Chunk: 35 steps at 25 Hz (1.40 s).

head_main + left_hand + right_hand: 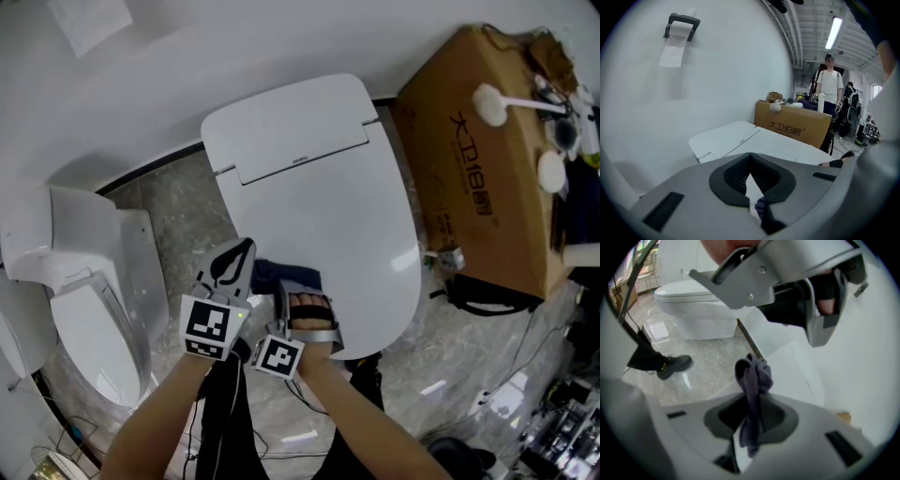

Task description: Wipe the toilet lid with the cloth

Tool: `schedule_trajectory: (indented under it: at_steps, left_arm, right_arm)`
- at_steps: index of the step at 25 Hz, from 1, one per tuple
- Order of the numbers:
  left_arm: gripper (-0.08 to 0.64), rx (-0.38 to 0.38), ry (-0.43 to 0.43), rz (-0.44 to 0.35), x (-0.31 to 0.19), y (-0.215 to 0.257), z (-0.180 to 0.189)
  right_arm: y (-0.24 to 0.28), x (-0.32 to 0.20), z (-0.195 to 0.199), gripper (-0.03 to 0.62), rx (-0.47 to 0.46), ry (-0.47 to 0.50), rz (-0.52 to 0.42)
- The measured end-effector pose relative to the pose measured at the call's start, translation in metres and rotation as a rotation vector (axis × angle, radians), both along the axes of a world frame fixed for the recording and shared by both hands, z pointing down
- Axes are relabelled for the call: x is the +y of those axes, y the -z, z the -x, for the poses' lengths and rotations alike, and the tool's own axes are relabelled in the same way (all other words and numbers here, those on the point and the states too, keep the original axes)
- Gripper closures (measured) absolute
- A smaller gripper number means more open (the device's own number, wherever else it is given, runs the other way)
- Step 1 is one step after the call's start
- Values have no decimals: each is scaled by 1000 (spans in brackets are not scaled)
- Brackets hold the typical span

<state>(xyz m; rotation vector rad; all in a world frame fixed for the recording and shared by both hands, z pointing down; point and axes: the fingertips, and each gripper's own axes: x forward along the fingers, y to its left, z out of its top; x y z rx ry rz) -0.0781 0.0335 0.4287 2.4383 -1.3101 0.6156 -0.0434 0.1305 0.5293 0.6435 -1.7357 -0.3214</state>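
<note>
The white toilet lid (pixel 319 187) is down and fills the middle of the head view. A dark blue cloth (pixel 281 274) lies bunched at its front left edge. My right gripper (pixel 294 289) is shut on the cloth (pixel 752 394), which hangs in a fold out of the jaws over the lid (pixel 797 366). Just left of the cloth, my left gripper (pixel 244 249) hovers over the lid's rim, fingertips together with nothing seen between them. A scrap of cloth (pixel 761 206) shows low in the left gripper (pixel 750 159) view, with the lid (pixel 736 140) stretching ahead.
A second toilet (pixel 84 291) with its seat open stands close on the left. A cardboard box (pixel 478 159) with brushes on top flanks the right side. Cables and dark gear lie on the floor. A person (pixel 829 86) stands far off; a paper holder (pixel 679 28) hangs on the wall.
</note>
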Motion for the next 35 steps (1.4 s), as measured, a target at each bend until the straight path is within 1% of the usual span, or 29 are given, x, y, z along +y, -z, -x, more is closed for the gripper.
schedule_trajectory:
  at_steps: [5,11,14,17,18,22,29,35]
  left_arm:
    - [541,-3,-4,-4,1,1,2]
    - [540,-8,-1,0,2,-1,5]
    - [541,-9,-4,3,2,-1,3]
    - [541,-10,-11,1,1,1,0]
    - [540,-9,-13,-3,0,2,-1]
    - [540,0,-15,-17,-6,10,-6]
    - [541,9,-24,-25,-12,14,-17]
    - [541,8,-41,-23,-10,14,-27]
  right_arm:
    - [1,3,8,508,-9,14,0]
    - [1,7,15,508,-34,14,29]
    - [4,10,21,508,-68,19,49]
    - [5,19,26,508,-119,15,109]
    - [8,18,25,508,-132,8,114]
    - [32,-3,7,508,-176,-45,70]
    - [57,-43,-35,509,-236,-147,26]
    - [80,-74,-67,509,-356,-273,6]
